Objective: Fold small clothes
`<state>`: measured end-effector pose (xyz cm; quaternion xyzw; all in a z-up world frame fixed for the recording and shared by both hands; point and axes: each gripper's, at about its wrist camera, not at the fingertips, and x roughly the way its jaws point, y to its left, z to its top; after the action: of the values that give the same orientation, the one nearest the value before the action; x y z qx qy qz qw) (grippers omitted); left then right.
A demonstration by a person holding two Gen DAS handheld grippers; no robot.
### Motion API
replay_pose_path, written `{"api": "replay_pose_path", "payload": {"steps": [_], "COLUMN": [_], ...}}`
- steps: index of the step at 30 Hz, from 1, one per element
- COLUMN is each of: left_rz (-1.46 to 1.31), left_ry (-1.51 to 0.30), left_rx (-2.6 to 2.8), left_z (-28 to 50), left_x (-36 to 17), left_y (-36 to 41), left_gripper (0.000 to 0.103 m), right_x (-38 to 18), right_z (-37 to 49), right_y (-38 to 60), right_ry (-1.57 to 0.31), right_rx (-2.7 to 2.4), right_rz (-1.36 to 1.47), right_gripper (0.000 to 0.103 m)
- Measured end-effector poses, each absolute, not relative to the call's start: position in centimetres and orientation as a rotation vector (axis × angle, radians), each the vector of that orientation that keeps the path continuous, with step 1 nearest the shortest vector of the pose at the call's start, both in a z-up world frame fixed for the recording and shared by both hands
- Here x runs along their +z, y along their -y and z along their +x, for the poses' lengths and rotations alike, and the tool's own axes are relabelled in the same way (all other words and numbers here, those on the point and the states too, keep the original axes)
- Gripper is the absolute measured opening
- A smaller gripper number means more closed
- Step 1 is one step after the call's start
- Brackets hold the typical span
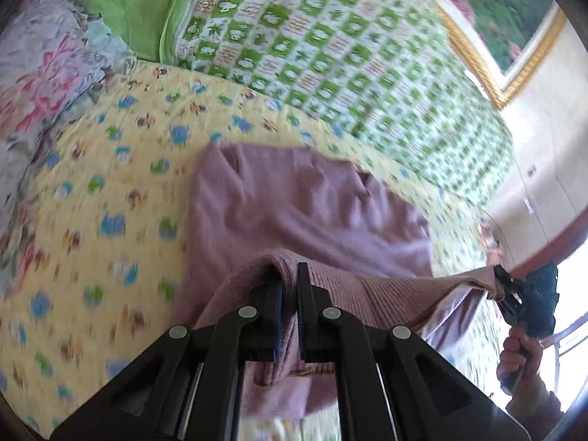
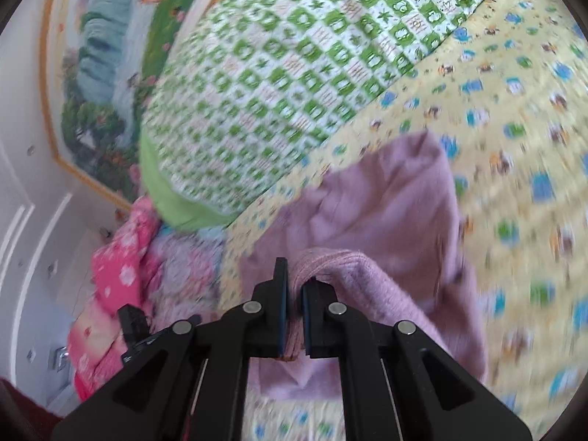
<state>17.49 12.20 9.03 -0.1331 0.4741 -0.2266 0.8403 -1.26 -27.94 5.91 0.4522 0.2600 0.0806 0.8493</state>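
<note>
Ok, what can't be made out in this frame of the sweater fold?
- Left wrist: lower part of the purple sweater hidden behind the left tool.
- Left wrist: right tool small at the edge; its grip is unclear there.
- Right wrist: prints on the yellow quilt smeared by motion blur.
- Neither view shows the sweater's full outline.

Yellow quilt (image 1: 110, 183) lies open around the garment — green checked blanket (image 1: 330, 55) bulks behind it.
</note>
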Motion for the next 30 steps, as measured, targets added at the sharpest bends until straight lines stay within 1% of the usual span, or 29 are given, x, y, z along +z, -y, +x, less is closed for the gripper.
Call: {"api": "replay_pose_path", "payload": {"steps": [5, 12, 18, 24, 25, 27, 29, 30], "left_rz": [-0.308, -0.328, -0.32, -0.323, -0.315, -0.303, -0.287, -0.279], "left_ry": [-1.043, -1.081, -1.135, -1.146, -1.142, -1.13, -1.13, -1.121], "left_rx": [-0.415, -0.345, -0.285, -0.267, -0.271, -0.28, -0.292, -0.29], "left_z": [24.2, 29.3, 31.7, 32.2, 32.2, 31.8, 31.5, 31.3], "left_x": [6.4, 3.2, -0.4, -1.0, -0.5, 0.4, 1.3, 1.8], "left_y": [-10.7, -9.9, -9.3, -9.0, -9.0, -9.1, -9.2, -9.3], "left_gripper": [0.004, 0.004, 0.004, 0.007, 0.01, 0.012, 0.014, 0.02], "right_x": [3.9, 0.5, -2.6, -3.4, -3.1, -2.7, -2.0, -1.6], "right_z": [4.4, 9.6, 11.8, 12.5, 12.4, 12.4, 12.1, 11.9], "right_y": [31.0, 33.4, 34.1, 34.4, 34.5, 34.5, 34.5, 34.6], "right_ry": [-0.573, -0.651, -0.729, -0.766, -0.765, -0.765, -0.765, -0.752], "right_rx": [0.137, 0.075, 0.024, 0.005, 0.0, -0.006, -0.012, -0.029], "right_rz": [0.981, 1.001, 0.985, 1.009, 1.004, 0.993, 0.991, 0.987], "right_gripper": [0.008, 0.008, 0.008, 0.011, 0.013, 0.016, 0.024, 0.036]}}
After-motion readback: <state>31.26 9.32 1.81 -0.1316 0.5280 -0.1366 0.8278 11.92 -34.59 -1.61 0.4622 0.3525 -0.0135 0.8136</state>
